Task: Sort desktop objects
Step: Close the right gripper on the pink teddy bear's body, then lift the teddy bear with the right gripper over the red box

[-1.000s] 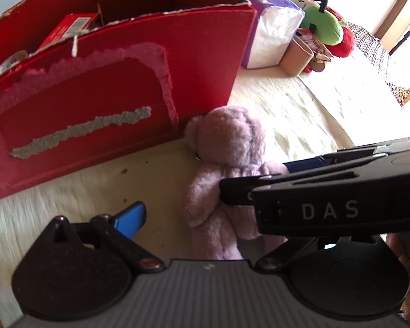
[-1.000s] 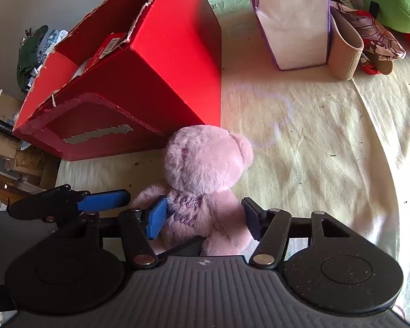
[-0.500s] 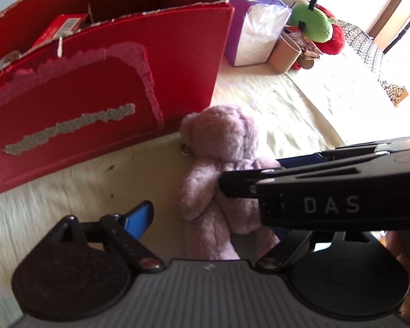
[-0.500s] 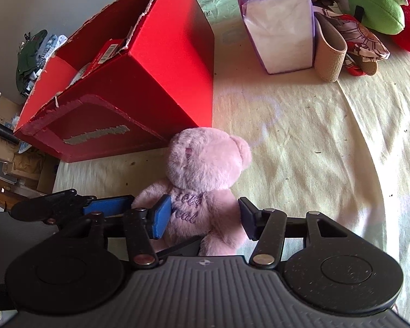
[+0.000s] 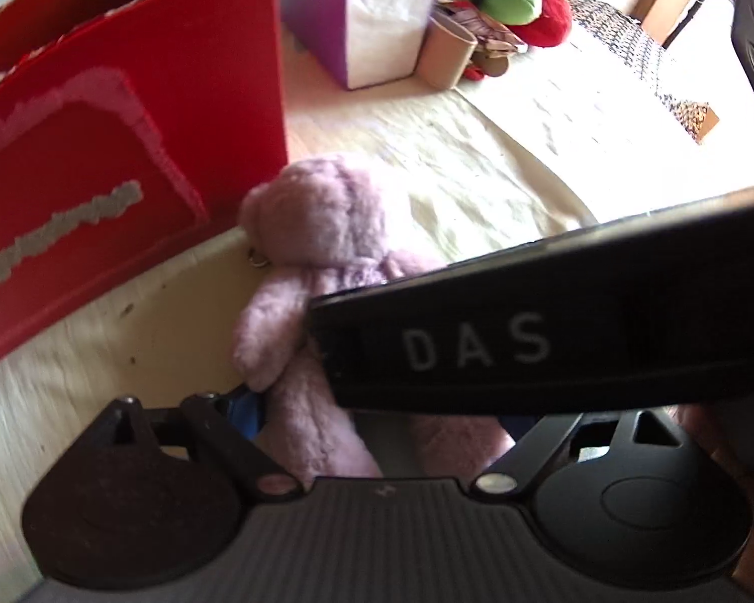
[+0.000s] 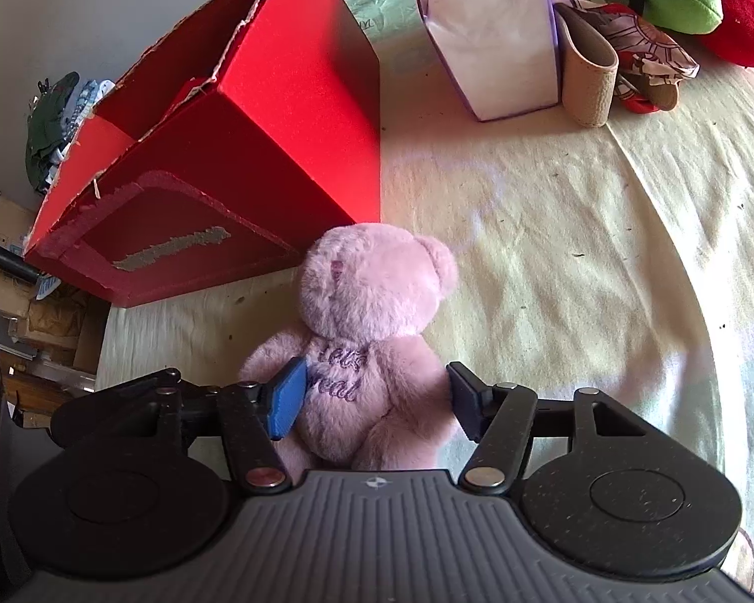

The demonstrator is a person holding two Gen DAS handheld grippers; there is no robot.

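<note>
Nearest the right wrist camera, the right claw [image 6: 374,397] straddles the torso of the soft pink plush teddy bear [image 6: 372,311]; its blue pad now presses the bear's left flank, the dark right finger sits against the other side, and the gap has narrowed over the last second, so the jaws look close to gripping, though I cannot tell whether they pinch yet. Closer to the left wrist camera than a second ago, the bear's legs now lie between the fingers of the left claw [image 5: 377,409], whose jaws stand apart, with the right claw's black body crossing over. Both tools have closed in, which suggests a pickup. Just beyond the bear's head stands the torn red cardboard box [image 6: 256,115], open-topped. Farther right on the cream cloth-covered surface [image 6: 578,231] stands a purple-wrapped tissue pack [image 6: 497,45].
</note>
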